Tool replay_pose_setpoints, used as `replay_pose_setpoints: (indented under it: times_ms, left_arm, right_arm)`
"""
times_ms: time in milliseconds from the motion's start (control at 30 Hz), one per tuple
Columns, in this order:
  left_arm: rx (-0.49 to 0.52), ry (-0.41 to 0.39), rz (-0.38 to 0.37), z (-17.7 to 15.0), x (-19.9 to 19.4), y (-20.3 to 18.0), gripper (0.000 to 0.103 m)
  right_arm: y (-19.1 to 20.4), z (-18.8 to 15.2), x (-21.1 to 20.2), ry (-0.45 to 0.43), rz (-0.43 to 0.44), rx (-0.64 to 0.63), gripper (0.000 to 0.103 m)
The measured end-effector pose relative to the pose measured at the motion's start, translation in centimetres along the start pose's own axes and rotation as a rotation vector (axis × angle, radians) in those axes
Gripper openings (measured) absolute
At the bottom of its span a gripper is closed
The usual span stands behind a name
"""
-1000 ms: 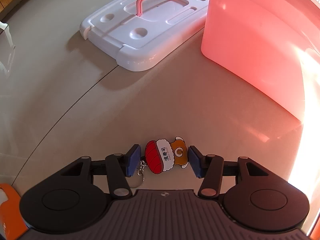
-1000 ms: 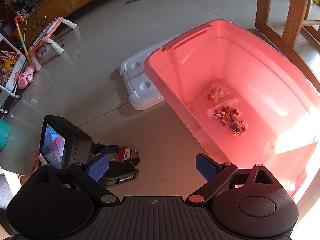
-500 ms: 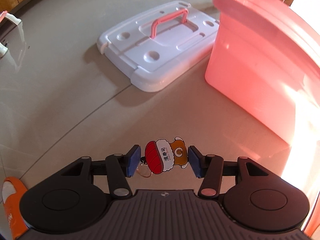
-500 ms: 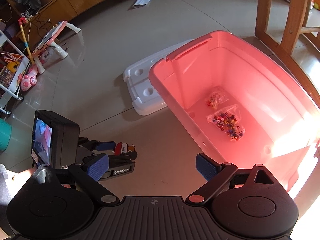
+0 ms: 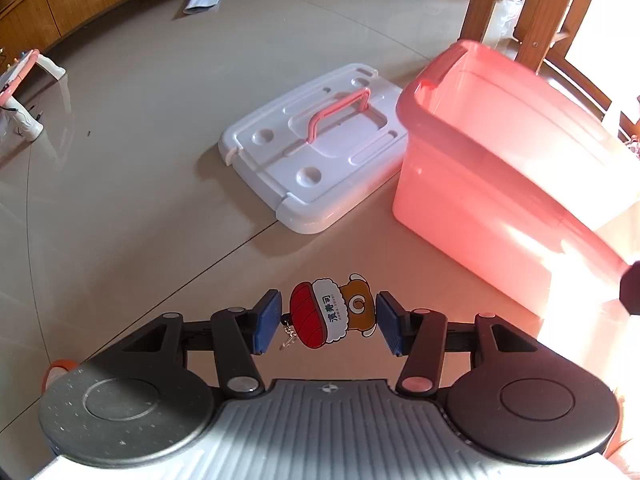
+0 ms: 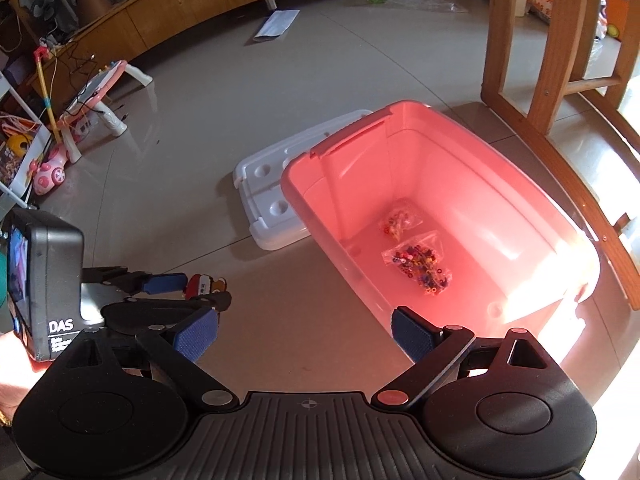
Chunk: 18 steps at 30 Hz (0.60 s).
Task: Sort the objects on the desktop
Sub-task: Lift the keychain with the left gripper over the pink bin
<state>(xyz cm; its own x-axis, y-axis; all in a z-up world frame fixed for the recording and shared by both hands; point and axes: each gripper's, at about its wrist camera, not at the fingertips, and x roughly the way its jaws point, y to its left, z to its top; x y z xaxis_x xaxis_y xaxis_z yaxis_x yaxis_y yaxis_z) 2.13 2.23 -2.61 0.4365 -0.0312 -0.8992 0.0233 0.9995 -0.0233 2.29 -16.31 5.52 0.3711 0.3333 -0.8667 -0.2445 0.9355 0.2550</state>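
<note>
Aloft, left gripper (image 5: 327, 322) grips keychain (image 5: 332, 312); bin (image 5: 472, 184) near.

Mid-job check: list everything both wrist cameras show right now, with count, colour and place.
keychain: one, red, white and orange cartoon charm, between the left gripper's pads, above the floor
storage bin: one, pink, open, on the floor right of the lid
bead bags: two, clear with mixed-colour beads, on the bin's bottom
lid: one, white with pink handle, flat on the floor beside the bin
envelope: one, pale, on the floor far back
toys: several, mostly pink, far left by the wooden cabinet
wooden chair legs: brown, behind the bin
left gripper: black, blue pads, shut on the keychain
right gripper: black, blue pads, open, empty, near the bin
</note>
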Motion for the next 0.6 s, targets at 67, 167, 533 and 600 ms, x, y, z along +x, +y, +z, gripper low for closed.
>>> replay_pose_setpoints:
  times_ms: [67,167,533,600]
  left_arm:
    - [-0.005,-0.010,0.000,0.2,-1.0,-0.2,0.053]
    - [-0.004,-0.033,-0.004,0.8,-2.5,-0.8,0.053]
    - [0.074,-0.123,-0.059,3.0,-7.7,-5.1,0.053]
    - [0.082,-0.129,-0.068,3.5,-8.3,-5.9,0.053]
  right_arm:
    - [-0.3,0.0,-0.9,-0.019,-0.007,0.010,0.092]
    - [-1.0,0.0,-2.0,-0.035,-0.037,0.031,0.093]
    - [-5.4,-1.5,-4.4,-0.054,-0.143,0.183,0.093]
    - [-6.4,-1.8,-4.8,-0.057,-0.170,0.215,0.093]
